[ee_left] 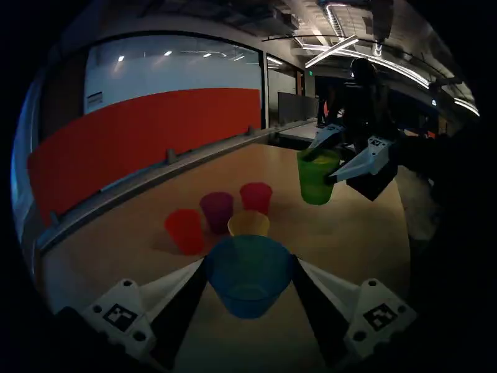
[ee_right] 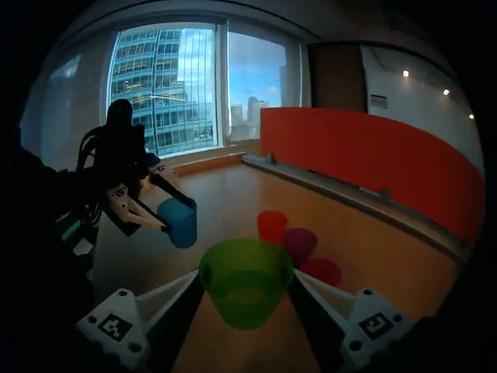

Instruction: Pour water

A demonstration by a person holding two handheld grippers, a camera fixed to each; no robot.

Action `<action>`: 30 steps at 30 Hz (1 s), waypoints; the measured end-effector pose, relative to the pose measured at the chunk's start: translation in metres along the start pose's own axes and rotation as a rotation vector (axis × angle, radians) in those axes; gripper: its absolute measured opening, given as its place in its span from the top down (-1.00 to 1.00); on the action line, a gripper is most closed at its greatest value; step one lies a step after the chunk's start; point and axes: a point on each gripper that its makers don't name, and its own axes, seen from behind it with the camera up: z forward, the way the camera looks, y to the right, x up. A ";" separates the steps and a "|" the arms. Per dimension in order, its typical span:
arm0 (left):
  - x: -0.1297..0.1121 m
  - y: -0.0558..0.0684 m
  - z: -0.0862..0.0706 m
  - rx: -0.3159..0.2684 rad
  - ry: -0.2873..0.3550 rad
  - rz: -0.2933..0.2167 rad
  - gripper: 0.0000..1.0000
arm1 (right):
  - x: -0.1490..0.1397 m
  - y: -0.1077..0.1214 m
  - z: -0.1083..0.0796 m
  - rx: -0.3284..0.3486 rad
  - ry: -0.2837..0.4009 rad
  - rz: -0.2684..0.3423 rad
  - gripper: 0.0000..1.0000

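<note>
On the left of the worktop [ee_left: 354,239] stands an orange cup [ee_left: 185,230], then a purple cup [ee_left: 217,210], a yellow cup [ee_left: 248,222] and a pink cup [ee_left: 256,198], close together and upright. Just in front of them, the left gripper [ee_left: 248,267] pinches a blue cup [ee_left: 248,295] by its sides, held upright above the worktop. Whether it holds any water I cannot tell.

Further right, the right gripper [ee_left: 324,161] pinches a green cup [ee_left: 315,180], also upright and lifted, well apart from the blue one. It looks to have some liquid in it.

The likely trouble is the gap. If the green cup tips before its rim is over the blue cup, water will probably fall on the worktop or into the cups below. Both cups look thin, so a hard squeeze could buckle one, and a loose hold could let it turn or slip as it tilts.
</note>
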 end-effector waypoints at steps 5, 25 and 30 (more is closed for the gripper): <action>-0.017 0.005 0.006 -0.009 -0.035 0.015 -0.83 | -0.016 -0.004 0.007 0.019 -0.051 -0.020 -0.81; -0.062 0.014 0.024 -0.051 -0.108 -0.031 -0.83 | -0.077 -0.009 0.029 0.031 -0.202 -0.070 -0.82; -0.068 0.014 0.024 -0.056 -0.113 -0.045 -0.83 | -0.085 -0.010 0.034 0.034 -0.216 -0.067 -0.82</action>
